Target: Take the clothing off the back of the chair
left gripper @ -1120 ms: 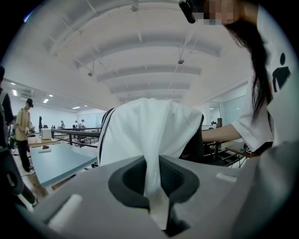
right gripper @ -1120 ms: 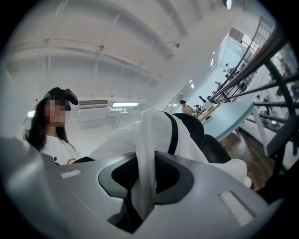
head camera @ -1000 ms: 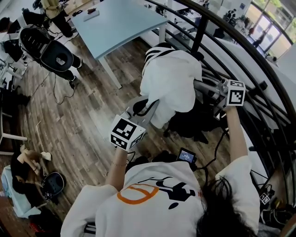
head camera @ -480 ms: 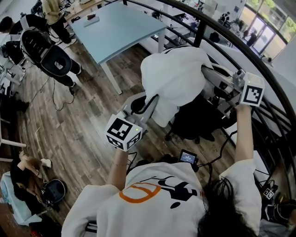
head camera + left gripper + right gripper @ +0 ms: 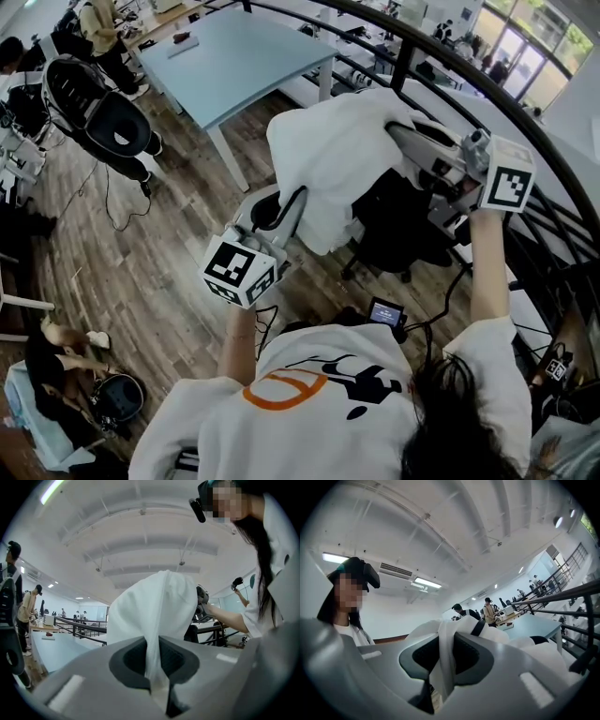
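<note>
Two thin folds pinched: left gripper (image 5: 156, 667) clamped on one edge of the white clothing (image 5: 342, 150), right gripper (image 5: 440, 667) on another. Hangs bunched above the chair (image 5: 398, 230). Could slip from either narrow pinch, or snag on it if dragged low.

No legible text or numbers (only square markers (image 5: 507, 188) on two cubes (image 5: 246, 283))

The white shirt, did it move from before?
Yes. The white shirt has lifted up and leftward, nearer the blue table, away from the black chair.
</note>
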`<state>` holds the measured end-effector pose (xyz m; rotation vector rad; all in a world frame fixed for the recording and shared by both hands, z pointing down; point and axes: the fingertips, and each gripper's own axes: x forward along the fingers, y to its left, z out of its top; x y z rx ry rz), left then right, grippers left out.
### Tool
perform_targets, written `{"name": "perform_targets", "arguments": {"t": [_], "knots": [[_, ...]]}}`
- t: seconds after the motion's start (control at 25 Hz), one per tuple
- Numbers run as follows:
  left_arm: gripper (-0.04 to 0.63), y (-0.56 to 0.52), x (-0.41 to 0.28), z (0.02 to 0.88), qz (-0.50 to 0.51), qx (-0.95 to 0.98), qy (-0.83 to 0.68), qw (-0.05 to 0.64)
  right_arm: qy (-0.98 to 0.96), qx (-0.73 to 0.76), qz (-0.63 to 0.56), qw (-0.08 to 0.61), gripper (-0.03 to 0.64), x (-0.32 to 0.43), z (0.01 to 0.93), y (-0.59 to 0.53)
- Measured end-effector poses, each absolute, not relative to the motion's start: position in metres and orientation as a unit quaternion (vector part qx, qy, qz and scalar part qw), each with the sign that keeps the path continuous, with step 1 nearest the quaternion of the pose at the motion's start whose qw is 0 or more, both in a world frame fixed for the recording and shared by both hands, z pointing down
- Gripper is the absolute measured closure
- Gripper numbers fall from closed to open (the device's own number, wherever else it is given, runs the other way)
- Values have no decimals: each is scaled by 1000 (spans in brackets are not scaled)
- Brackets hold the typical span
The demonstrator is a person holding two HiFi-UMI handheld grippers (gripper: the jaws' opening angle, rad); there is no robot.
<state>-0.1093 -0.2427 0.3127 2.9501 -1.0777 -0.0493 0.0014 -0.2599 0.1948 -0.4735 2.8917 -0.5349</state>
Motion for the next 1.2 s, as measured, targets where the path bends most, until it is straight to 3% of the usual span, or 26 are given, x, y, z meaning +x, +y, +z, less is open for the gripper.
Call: {"name": "perform_targets", "arguments": {"t": [0.48,1.2], "knots": [[555,-200,-137,299,-32,944,-328,-16,965,-140,-184,121,528,-41,187,-205],[557,-161,-179,350,9,947,-319,44,928,-227,-255,150,528,-82,259,-166]]}}
